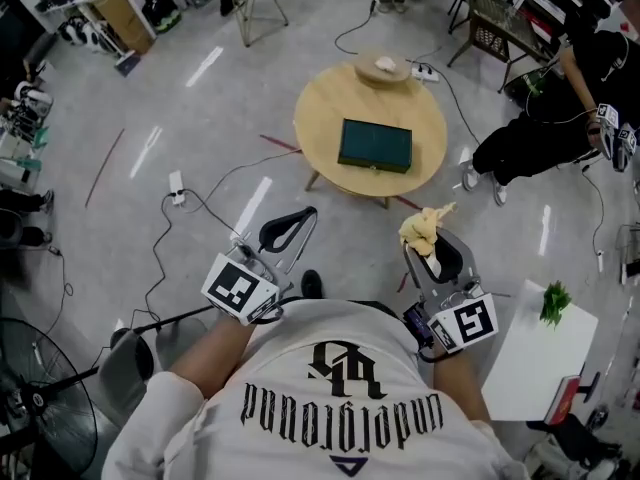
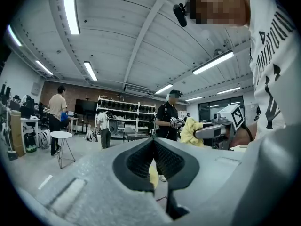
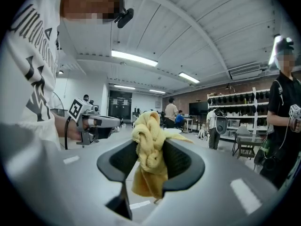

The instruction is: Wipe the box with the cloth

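Presently | right gripper (image 3: pixel 151 150): clamped on cloth (image 3: pixel 146 126), ready for wiping | left gripper (image 2: pixel 153 145): closed, empty | box (image 1: pixel 375 145): on table (image 1: pixel 325 103), unreached.

My right gripper (image 3: pixel 151 147) clamps the cloth (image 3: pixel 148 166), yellow, bunched, poking above the jaws and hanging below. My left gripper (image 3: pixel 113 122) left of cloth; standing person (image 3: pixel 282 121) far right.

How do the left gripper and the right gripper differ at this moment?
The left gripper is shut on nothing, its jaws pressed together; the right gripper clamps a bunched yellow cloth. Nothing sticks out of the left gripper, while cloth stands above and hangs below the right gripper's jaws. Both are held close to the person, short of the round table and the green box.
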`<state>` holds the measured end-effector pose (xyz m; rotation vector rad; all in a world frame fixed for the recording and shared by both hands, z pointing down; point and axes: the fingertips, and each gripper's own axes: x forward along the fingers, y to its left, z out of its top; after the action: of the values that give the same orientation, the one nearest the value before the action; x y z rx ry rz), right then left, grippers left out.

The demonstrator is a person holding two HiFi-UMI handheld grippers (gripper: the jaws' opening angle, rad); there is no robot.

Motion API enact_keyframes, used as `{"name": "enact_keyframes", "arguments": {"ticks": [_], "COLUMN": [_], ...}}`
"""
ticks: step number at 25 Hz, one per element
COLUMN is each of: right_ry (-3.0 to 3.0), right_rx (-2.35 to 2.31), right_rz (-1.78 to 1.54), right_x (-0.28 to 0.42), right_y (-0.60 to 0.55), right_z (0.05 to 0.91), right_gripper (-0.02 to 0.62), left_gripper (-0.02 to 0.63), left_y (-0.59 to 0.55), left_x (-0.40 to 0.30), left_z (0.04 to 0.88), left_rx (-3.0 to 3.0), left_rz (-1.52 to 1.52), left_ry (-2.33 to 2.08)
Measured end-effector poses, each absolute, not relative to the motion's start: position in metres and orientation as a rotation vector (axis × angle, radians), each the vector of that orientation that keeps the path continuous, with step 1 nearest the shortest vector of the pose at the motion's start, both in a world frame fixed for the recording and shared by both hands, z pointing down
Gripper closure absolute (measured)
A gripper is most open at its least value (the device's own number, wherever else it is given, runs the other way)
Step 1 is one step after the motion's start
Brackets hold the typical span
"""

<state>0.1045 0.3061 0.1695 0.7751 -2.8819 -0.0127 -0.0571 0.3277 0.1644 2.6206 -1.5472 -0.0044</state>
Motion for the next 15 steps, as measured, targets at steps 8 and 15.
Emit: {"name": "enact_keyframes", "arguments": {"ticks": [8, 15], "right_ry": [-2.823, -2.826], "right_rx": [0.807, 0.785], "right_rz": [0.061, 0.089], "right_x": [0.092, 0.099], "right_y": [0.277, 0.230], "right_z": [0.189, 0.203], "right_gripper": [0.434, 0.434], "left_gripper": [0.600, 0.600], "left_y": [0.299, 0.260], "left_x": [-0.078, -0.075], "left_z": [0.185, 0.199], "left_rx": [2.589, 2.557], "left_rz": [0.022, 0.055], "left_ry": [-1.494, -1.519]}}
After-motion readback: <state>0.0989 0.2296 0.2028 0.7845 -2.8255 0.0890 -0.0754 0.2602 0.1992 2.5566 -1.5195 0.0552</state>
